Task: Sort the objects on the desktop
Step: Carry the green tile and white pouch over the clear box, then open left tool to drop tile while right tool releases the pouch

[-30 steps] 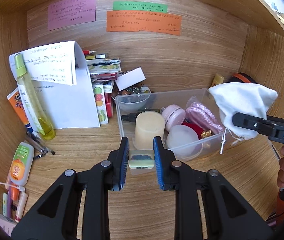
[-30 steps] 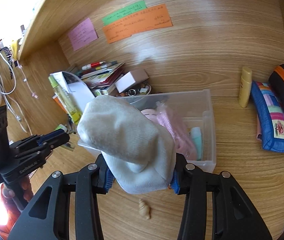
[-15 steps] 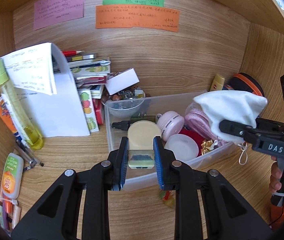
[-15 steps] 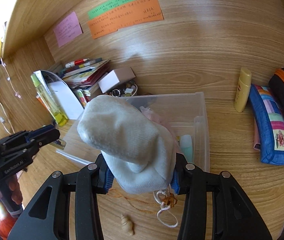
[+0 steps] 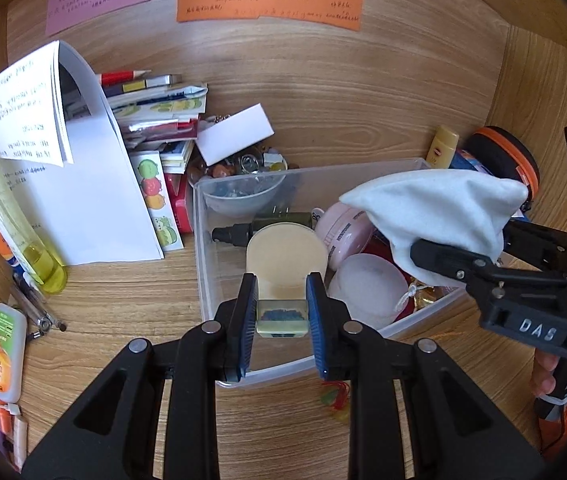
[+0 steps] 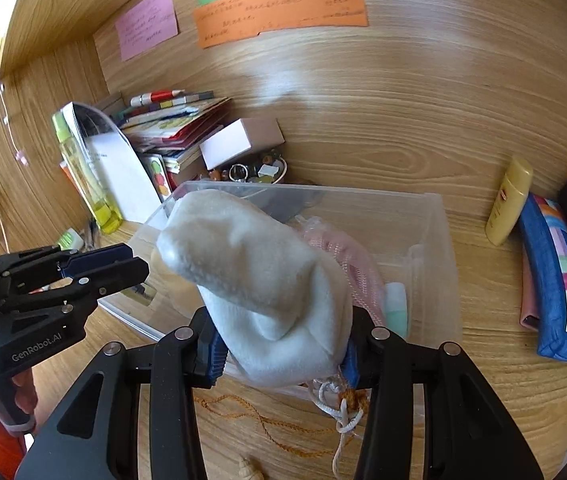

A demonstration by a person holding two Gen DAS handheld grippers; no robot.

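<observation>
The left gripper (image 5: 281, 312) is hanging over the near wall of the clear bin (image 5: 203, 264), its jaws clamped tight on a small block (image 5: 281, 317), greenish with a dark face. Straight ahead of and below those jaws a cream lid (image 5: 286, 254) is lying inside the bin, so the block is sitting just above the bin's near left part, with only the drop left.

The right gripper (image 6: 283, 350) is holding a white pouch (image 6: 255, 292), the jaws part open and pressing on its lower end. The pouch is standing up and leaning left out of the jaws, its long axis running up and away toward the bin's far left corner; its drawstring (image 6: 339, 408) is dangling below the jaws over the table (image 6: 483, 380). In the left wrist view the pouch is overhanging the bin's right half, above a pink jar (image 5: 343, 232) and a frosted cap (image 5: 363, 292).

Both hands are over the bin, the left over its left side and the right over its right, so neither is blocking the other. The block looks nearer to release, being lower and already inside the rim line; the pouch probably needs to tip forward first.
</observation>
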